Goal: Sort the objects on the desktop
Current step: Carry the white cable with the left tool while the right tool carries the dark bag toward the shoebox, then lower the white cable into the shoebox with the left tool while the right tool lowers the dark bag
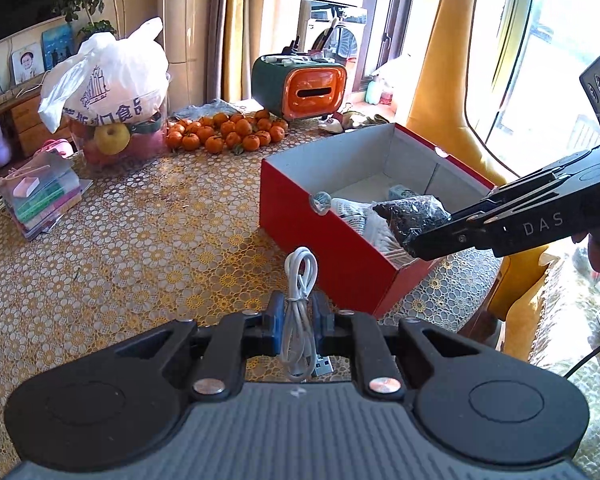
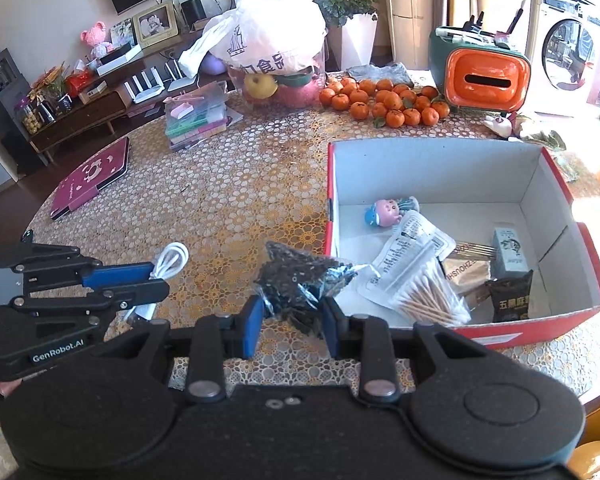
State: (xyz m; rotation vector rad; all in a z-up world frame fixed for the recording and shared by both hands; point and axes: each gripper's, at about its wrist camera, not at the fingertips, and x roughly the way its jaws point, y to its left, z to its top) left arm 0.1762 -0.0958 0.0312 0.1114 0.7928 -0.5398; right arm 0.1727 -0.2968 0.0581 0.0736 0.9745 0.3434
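Red box (image 2: 452, 332) open on top (far half bare); tangerines (image 2: 384, 104) crowd behind.

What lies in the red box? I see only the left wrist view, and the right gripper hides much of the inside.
Observer: A small pink and blue toy lies on the floor of the box.
Operator: Is the bag already over the inside?
Observer: It seems not. The bag, in the jaws of the right gripper, hangs mostly outside the box's red wall.
Operator: Is there something on the table to the left of my cable?
Observer: Yes, a maroon case lies flat near the edge of the table.
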